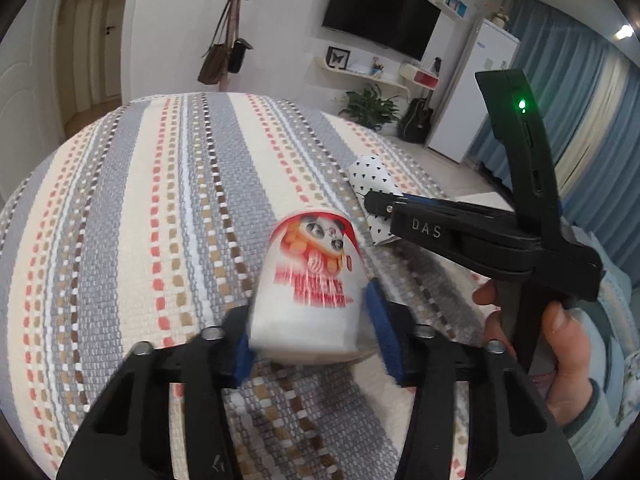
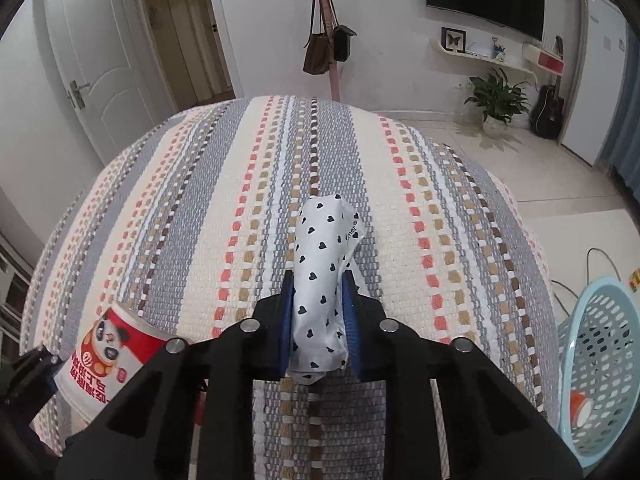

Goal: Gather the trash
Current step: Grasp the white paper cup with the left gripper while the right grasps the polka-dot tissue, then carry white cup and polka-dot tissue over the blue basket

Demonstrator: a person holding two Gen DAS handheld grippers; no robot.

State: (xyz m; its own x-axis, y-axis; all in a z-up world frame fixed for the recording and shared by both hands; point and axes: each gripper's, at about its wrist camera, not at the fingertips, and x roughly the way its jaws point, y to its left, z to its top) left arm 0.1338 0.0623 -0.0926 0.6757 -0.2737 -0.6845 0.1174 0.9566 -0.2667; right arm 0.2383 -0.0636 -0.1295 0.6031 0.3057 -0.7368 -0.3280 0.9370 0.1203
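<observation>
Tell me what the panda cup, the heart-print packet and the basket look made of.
Panda cup: likely paper, matte white wall with printed art. Heart-print packet: thin soft wrapper, creased and pinched; plastic film or paper unclear. Basket: light blue moulded plastic, perforated wall.

My left gripper (image 1: 310, 336) clamps the panda-print paper cup (image 1: 310, 280); beyond the cup, my right gripper (image 1: 370, 202) pinches a heart-dotted wrapper (image 1: 370, 174).

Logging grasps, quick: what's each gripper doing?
Left gripper: closed on the panda paper cup.
Right gripper: closed on the heart-print wrapper.
</observation>
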